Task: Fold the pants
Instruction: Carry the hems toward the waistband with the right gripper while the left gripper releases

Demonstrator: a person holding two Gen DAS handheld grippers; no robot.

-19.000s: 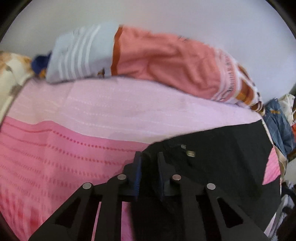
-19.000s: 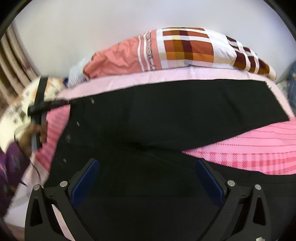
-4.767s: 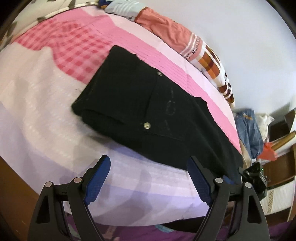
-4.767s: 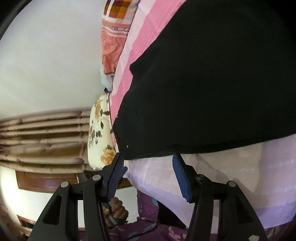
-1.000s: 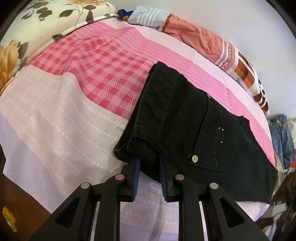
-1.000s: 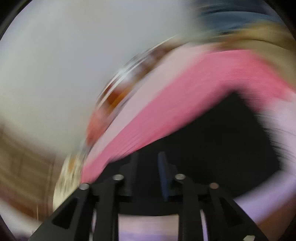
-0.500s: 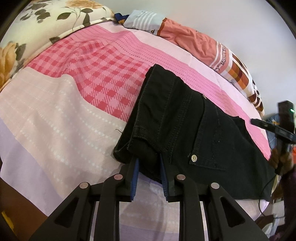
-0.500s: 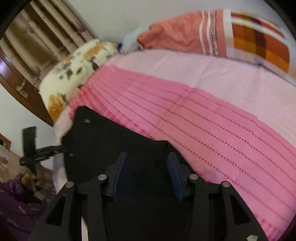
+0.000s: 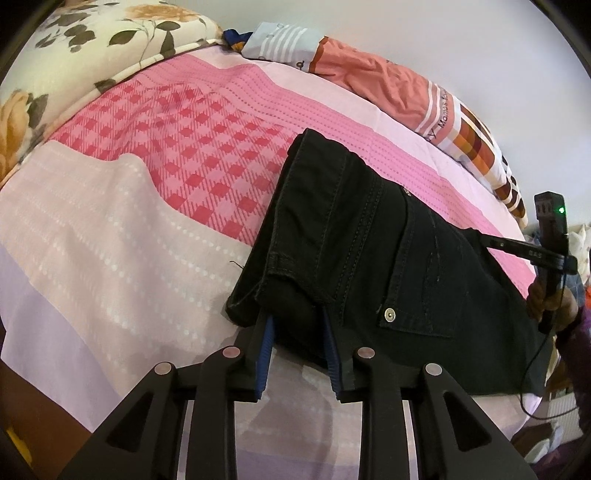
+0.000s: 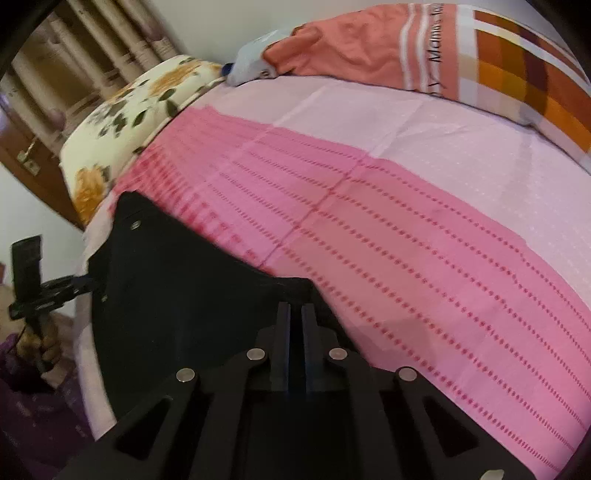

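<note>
Black pants [image 9: 388,266] folded, flat on the bed [image 9: 110,236], near its front edge, waistband end toward the floral pillow [image 9: 92,33], back pocket with a metal rivet facing up. Pink checked and dotted sheet under them, pale lilac band along the near edge. Left gripper [image 9: 297,338] at the near waistband corner, blue fingers [image 9: 266,343] either side of a thick bunch of black cloth, just been easing apart; cloth fills the gap and touches both pads, so clamped on the pants. Right gripper [image 10: 295,343] at the other end of the pants [image 10: 177,280], fingers [image 10: 282,339] just snapped together, pressed nearly flush with only a thin dark slit between, tips down on the black cloth at its corner; cannot tell whether an edge is pinched in the slit. Each gripper also seen from the other's camera, off the bed edge, gripped by a hand [image 9: 546,299] with a purple sleeve. Orange patterned blanket [image 9: 406,92] bunched along the far edge of the bed against a pale wall. Curtains [image 10: 92,44] behind the floral pillow in the right view.
</note>
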